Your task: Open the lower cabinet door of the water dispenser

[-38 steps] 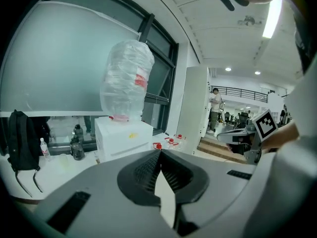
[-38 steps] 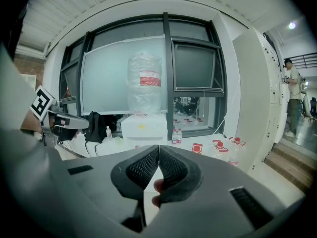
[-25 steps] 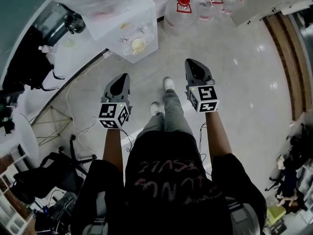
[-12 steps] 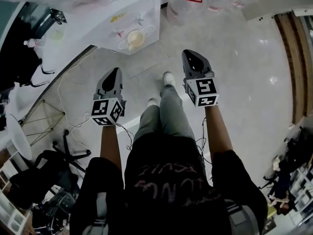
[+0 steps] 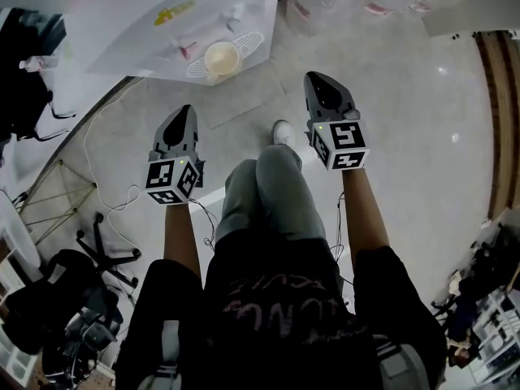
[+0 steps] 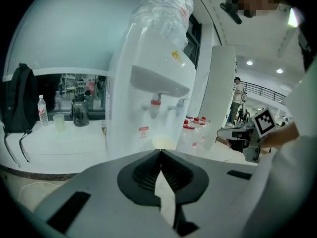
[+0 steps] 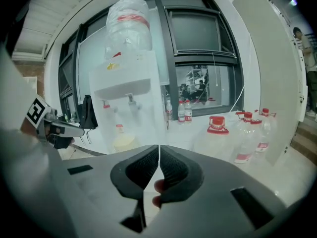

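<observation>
Pale glossy floor point(image 5: 406, 136) runs from the person's feet to a white dispenser point(image 5: 195, 23), which stands ahead of both tongs and well apart from them.

1. Left tongs point(image 6: 159, 151): clenched, ribbed pads meeting at the tips, nothing between them.
2. Right tongs point(image 7: 159, 147): clenched to a hairline slit, nothing between them (the person's fingertips point(image 7: 158, 186) show behind the pads).
3. Dispenser: two taps sit under the upper recess. A cream cup point(image 5: 221, 57) stands upright on the drip tray below them; its contents cannot be told. The lower front carries a small red label point(image 6: 143, 131). The cabinet door itself lies behind the tongs' bodies in both gripper views and cannot be made out.
4. Bottle point(image 7: 128, 19): clear, inverted on top of the dispenser; fill level cannot be told.
5. Jugs point(image 7: 218, 130): several clear jugs with red caps stand on the floor to the dispenser's right, near a white panel.
6. Desk point(image 6: 54, 143): to the dispenser's left; it carries a small water bottle point(image 6: 43, 117), a pale cup point(image 6: 59, 123) and a dark jar point(image 6: 80, 114). A black backpack point(image 6: 17, 100) hangs beside them.
</observation>
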`<state>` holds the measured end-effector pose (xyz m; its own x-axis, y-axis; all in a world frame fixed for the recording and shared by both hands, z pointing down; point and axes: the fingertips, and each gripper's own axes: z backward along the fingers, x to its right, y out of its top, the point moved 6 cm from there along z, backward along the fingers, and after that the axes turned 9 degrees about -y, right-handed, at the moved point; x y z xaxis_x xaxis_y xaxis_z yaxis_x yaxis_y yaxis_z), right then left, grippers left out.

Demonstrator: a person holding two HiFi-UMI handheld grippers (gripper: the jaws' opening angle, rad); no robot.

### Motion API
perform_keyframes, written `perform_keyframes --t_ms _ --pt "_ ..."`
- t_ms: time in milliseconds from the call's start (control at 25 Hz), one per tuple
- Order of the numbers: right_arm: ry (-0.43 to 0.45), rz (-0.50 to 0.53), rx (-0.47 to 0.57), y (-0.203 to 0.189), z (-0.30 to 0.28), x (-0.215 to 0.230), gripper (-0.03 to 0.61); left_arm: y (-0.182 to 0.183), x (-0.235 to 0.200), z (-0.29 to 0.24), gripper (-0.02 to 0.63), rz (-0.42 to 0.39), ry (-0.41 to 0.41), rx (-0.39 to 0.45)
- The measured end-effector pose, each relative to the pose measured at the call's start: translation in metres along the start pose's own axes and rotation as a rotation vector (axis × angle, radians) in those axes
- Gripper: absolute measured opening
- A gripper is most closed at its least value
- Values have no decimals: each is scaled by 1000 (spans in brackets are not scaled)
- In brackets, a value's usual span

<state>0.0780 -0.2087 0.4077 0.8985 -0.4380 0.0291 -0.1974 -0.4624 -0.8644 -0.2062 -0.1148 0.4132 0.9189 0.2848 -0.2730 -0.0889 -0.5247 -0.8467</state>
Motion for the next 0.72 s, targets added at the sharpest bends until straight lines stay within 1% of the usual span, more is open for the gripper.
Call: perform_keyframes --t_ms 360,520,720 --pt "26 -6 7 -75 -61 11 20 -75 -29 -46 12 16 47 10" --pt "35 -11 15 -103 -84 15 20 -105 -40 -65 12 10 58 10" --pt "53 4 24 -138 -114 16 23 -138 -55 -90 12 9 68 30"
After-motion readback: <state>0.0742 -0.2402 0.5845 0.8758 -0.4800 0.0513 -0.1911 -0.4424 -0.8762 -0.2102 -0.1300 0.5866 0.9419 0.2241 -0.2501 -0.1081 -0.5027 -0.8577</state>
